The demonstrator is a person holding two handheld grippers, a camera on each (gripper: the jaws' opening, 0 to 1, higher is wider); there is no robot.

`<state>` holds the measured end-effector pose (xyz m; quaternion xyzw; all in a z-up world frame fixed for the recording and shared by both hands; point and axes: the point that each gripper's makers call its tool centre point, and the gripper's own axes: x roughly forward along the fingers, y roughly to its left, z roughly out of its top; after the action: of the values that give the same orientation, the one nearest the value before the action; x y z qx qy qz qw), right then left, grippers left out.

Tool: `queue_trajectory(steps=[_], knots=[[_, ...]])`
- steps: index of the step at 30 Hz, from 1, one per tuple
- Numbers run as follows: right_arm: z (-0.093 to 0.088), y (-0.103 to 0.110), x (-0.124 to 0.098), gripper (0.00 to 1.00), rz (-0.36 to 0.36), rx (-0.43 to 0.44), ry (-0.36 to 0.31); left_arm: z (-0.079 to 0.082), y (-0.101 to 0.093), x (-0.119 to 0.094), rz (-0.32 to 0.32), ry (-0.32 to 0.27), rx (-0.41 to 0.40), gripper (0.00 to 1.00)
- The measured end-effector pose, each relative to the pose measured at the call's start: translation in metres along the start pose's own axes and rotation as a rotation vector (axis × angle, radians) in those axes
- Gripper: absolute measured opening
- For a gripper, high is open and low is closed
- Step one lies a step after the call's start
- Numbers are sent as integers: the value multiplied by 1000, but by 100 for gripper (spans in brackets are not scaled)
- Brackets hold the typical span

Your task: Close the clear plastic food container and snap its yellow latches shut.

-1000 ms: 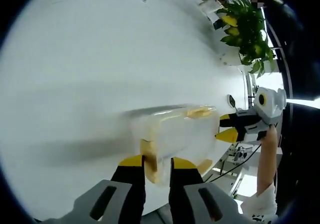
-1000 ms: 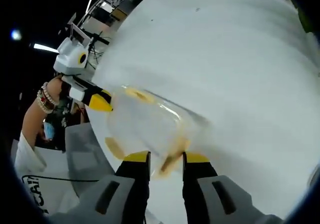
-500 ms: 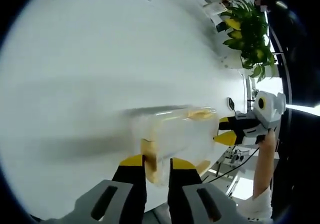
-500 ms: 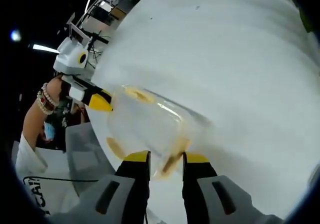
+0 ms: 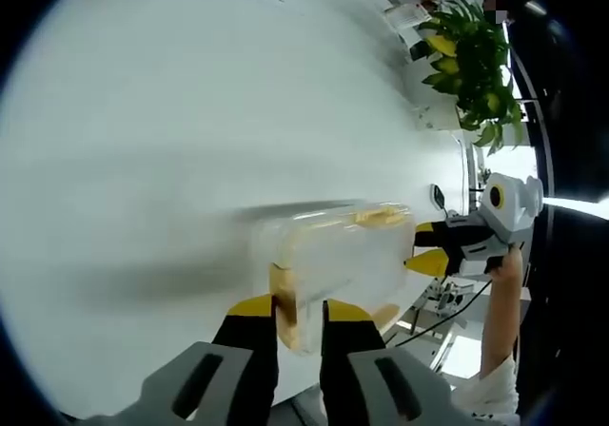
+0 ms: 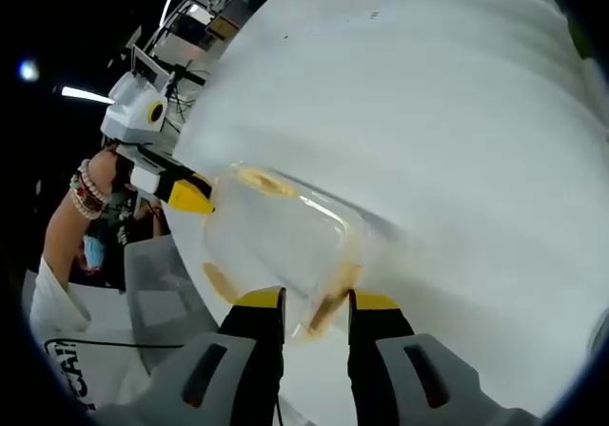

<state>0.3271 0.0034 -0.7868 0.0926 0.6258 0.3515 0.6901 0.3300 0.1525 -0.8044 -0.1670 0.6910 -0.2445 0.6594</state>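
The clear plastic container (image 5: 333,250) lies on the white table (image 5: 190,112) with its lid on, held at both ends. My left gripper (image 5: 298,310) is shut on the yellow latch (image 5: 284,310) at the near end. At the far end, my right gripper (image 5: 430,245) closes its yellow tips on the container. In the right gripper view the container (image 6: 276,241) stretches away from my right gripper (image 6: 317,300), which is shut on the yellow latch (image 6: 328,302) at that end. My left gripper (image 6: 186,193) holds the opposite end. More yellow latches (image 6: 259,181) show along the lid's sides.
A leafy potted plant (image 5: 471,60) stands at the table's far right edge. A person's arm with a beaded bracelet (image 6: 86,188) holds the left gripper. A grey chair back (image 6: 157,293) sits beside the table edge. Wide bare table (image 6: 457,112) lies beyond the container.
Both views have shifted very slightly. The container and both grips stay as they were.
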Motion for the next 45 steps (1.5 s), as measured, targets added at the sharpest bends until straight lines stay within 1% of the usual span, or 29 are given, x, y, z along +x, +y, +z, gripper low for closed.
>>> queue_trajectory(steps=[4, 5, 8, 11, 13, 14, 16, 20, 23, 24, 25, 26, 27, 28, 29, 31, 33, 35, 36, 37, 39, 40, 42, 45], knots=[[2, 1, 1, 22, -6, -4, 1, 2, -3, -2, 7, -1, 23, 8], [2, 1, 2, 22, -9, -6, 2, 2, -3, -1, 15, 1, 47, 9], [2, 1, 2, 23, -9, -15, -3, 3, -3, -5, 15, -5, 74, 9], [2, 1, 2, 23, -5, -17, -13, 4, -4, -8, 19, -23, 108, 9], [3, 2, 3, 24, -5, -22, -20, 6, -4, -10, 29, -44, 160, 10], [5, 2, 3, 24, -11, -50, -28, 6, -4, -12, 34, -47, 207, 10], [7, 2, 2, 25, -55, -130, -22, 6, -5, -14, 39, -58, 215, 10], [11, 4, 2, 26, -143, -233, 12, 8, -5, -16, 48, -80, 265, 11], [12, 6, 2, 27, -205, -297, 41, 12, -6, -19, 76, -122, 359, 12], [13, 6, 1, 27, -219, -314, 47, 12, -6, -20, 84, -132, 385, 13], [15, 6, 2, 27, -236, -338, 54, 14, -6, -21, 98, -147, 428, 13], [15, 7, 2, 28, -244, -343, 58, 14, -7, -22, 104, -156, 448, 13], [15, 8, 2, 28, -254, -353, 60, 14, -7, -22, 108, -167, 450, 14], [16, 8, 1, 28, -268, -373, 62, 16, -8, -22, 109, -197, 470, 15], [16, 8, 1, 29, -278, -392, 61, 15, -9, -22, 108, -209, 469, 17], [19, 8, 0, 30, -298, -464, 52, 13, -9, -22, 110, -217, 478, 19], [17, 10, 1, 31, -309, -462, 56, 14, -9, -23, 115, -236, 495, 21], [16, 11, 1, 32, -319, -498, 71, 21, -12, -27, 106, -283, 504, 22], [20, 13, 1, 32, -335, -554, 59, 26, -15, -32, 97, -317, 501, 23], [21, 14, 0, 32, -345, -573, 54, 28, -17, -34, 92, -335, 503, 24], [23, 19, -2, 32, -352, -591, 53, 33, -25, -41, 71, -375, 527, 23], [24, 21, -3, 32, -352, -598, 49, 34, -28, -43, 65, -382, 528, 23], [30, 26, -4, 30, -346, -613, 31, 39, -38, -47, 37, -424, 548, 23], [35, 33, -2, 30, -331, -634, 17, 37, -46, -47, 17, -435, 573, 23]])
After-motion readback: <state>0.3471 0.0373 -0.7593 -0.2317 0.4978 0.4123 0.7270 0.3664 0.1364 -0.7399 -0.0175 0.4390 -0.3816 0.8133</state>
